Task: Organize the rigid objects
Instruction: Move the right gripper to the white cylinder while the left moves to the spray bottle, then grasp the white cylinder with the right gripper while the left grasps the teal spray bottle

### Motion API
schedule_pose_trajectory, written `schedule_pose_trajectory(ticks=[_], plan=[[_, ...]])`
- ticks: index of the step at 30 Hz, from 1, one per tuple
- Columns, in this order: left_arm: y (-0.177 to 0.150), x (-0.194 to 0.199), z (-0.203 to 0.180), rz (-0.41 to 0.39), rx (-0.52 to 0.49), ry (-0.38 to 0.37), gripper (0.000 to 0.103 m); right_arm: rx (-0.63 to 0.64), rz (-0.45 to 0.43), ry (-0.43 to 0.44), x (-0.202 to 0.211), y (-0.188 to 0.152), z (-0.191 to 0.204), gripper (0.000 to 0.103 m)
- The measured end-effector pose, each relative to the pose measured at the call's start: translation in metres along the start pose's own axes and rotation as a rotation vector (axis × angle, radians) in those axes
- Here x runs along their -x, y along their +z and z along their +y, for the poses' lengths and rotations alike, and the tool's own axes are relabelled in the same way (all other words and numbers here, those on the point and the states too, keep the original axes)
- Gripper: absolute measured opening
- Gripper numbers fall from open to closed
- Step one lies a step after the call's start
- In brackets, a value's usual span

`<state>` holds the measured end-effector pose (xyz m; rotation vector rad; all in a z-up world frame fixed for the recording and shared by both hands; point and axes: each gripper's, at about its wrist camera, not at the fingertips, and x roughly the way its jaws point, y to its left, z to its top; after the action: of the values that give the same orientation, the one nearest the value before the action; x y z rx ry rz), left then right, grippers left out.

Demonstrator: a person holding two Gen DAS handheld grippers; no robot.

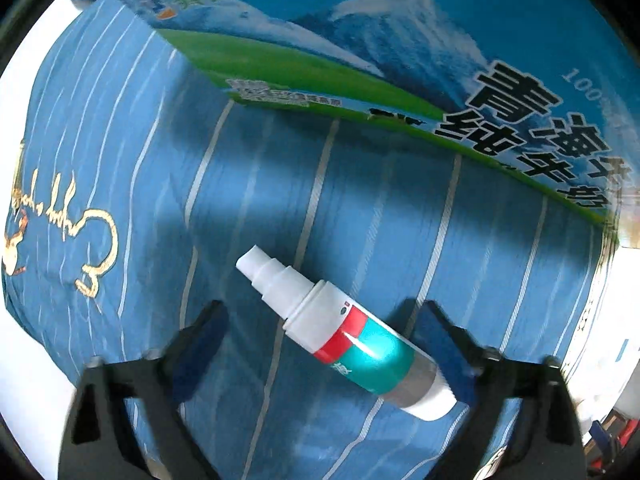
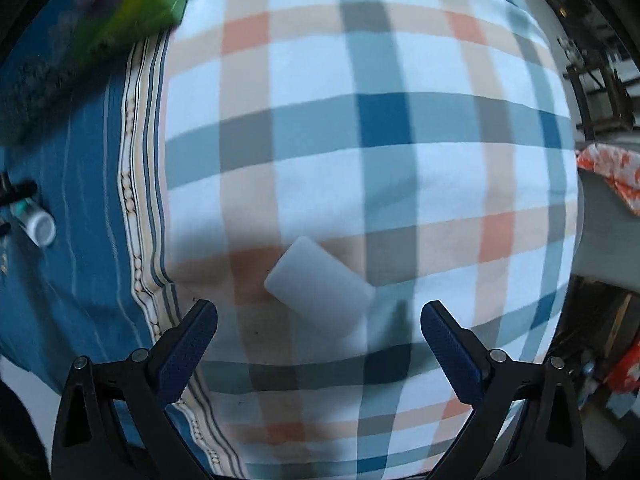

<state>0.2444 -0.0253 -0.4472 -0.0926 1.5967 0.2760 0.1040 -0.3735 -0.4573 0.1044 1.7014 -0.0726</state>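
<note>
Between the left hand-held gripper's (image 1: 320, 344) parted fingers lies one spray bottle (image 1: 352, 336), its base against the right pad. Right view: one white block (image 2: 320, 288) just ahead of the open, empty hand-held gripper (image 2: 318, 336).

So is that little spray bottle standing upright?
No, the spray bottle lies on its side on the blue striped cloth.

The spray bottle (image 1: 348, 334) looks like glossy plastic, its teal label catching a bright glint. The milk carton (image 1: 360, 52) is smooth printed card. Under the matt white block (image 2: 320, 292), the checked cloth (image 2: 400, 140) looks soft and woven.
</note>
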Motion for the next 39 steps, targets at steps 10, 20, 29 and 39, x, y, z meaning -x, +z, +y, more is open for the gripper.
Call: schedule_pose_trajectory(ticks=[10,20,29,39], plan=[[-0.03,0.0,-0.038,-0.001,-0.141,-0.041,0.04,-0.003,0.015,-0.005,-0.009,-0.008,0.006,0.038],[-0.07,0.017,-0.105,0.039,-0.324,-0.197,0.049,-0.11,0.092,0.242,0.001,-0.016,-0.004,0.049],[-0.08,0.008,-0.076,0.126,-0.188,-0.226,0.057,-0.057,0.034,0.163,0.032,-0.014,-0.032,0.067],[-0.093,-0.003,-0.106,0.089,-0.269,-0.132,0.03,-0.261,0.104,0.301,0.008,0.008,-0.06,0.066]])
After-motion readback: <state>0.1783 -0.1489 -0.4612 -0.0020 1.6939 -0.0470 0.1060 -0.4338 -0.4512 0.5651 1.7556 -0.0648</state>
